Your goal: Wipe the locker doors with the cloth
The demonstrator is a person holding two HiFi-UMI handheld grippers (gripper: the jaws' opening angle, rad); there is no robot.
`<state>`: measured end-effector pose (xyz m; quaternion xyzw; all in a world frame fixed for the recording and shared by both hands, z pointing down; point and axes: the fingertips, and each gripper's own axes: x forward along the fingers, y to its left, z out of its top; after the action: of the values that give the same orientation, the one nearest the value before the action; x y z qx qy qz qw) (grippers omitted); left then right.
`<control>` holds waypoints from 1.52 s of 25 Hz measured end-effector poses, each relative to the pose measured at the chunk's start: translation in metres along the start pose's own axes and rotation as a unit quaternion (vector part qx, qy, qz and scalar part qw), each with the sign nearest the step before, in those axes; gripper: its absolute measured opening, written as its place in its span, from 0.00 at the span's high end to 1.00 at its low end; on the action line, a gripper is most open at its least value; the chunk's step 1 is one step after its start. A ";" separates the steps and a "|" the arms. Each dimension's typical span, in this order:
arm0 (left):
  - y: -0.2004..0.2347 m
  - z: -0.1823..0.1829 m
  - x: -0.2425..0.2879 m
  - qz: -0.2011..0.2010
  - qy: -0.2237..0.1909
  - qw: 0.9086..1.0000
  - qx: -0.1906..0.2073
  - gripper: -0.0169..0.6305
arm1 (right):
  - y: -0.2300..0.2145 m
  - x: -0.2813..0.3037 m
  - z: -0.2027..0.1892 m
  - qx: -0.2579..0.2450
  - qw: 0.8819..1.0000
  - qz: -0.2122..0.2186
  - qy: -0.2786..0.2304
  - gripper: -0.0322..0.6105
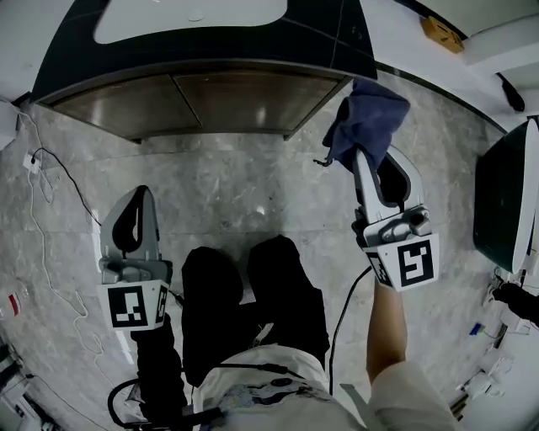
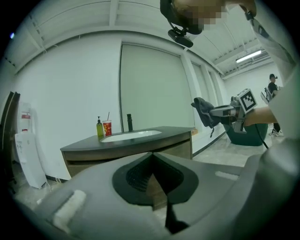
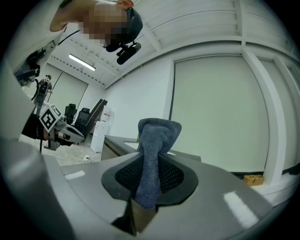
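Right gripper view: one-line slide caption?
Right claw shut on a bunched blue cloth, which stands up between the jaws; dark counter behind.

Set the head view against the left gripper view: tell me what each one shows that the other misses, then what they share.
Only the head view: the person's dark-trousered legs and a small brown box on the floor. Only the left gripper view: a green bottle and a red cup standing on the counter, plus a white dispenser by the wall. Both: that dark counter with its white sink, and the right gripper shut on the blue cloth.
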<state>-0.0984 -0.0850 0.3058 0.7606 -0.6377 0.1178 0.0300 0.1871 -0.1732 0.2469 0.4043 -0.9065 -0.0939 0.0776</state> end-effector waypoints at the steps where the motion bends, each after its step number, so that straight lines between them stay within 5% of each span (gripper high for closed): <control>1: 0.001 -0.018 0.006 0.003 -0.002 1.000 0.003 0.97 | 0.001 0.004 -0.020 -0.007 1.000 0.001 0.000 0.83; 7: -0.001 -0.095 0.057 0.009 -0.026 1.000 0.006 0.97 | -0.005 0.029 -0.120 -0.039 0.999 -0.004 -0.010 0.83; 17: -0.014 -0.185 0.107 0.023 -0.071 0.997 0.012 0.97 | -0.008 0.066 -0.219 -0.082 0.994 -0.012 -0.070 0.83; 22: -0.027 -0.227 0.100 0.034 -0.046 0.998 -0.007 0.97 | -0.009 0.083 -0.242 -0.086 0.993 -0.004 -0.077 0.83; 27: -0.052 -0.252 0.107 0.018 -0.022 1.000 -0.012 0.97 | -0.023 0.105 -0.239 -0.143 0.987 0.005 -0.075 0.83; 38: -0.082 -0.259 0.099 0.001 -0.018 1.000 0.009 0.97 | -0.064 0.139 -0.229 -0.276 0.961 -0.010 -0.021 0.83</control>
<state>-0.0387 -0.1143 0.5871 0.7623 -0.6376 0.1102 0.0119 0.1910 -0.3432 0.4633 0.3743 -0.8424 -0.3499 0.1667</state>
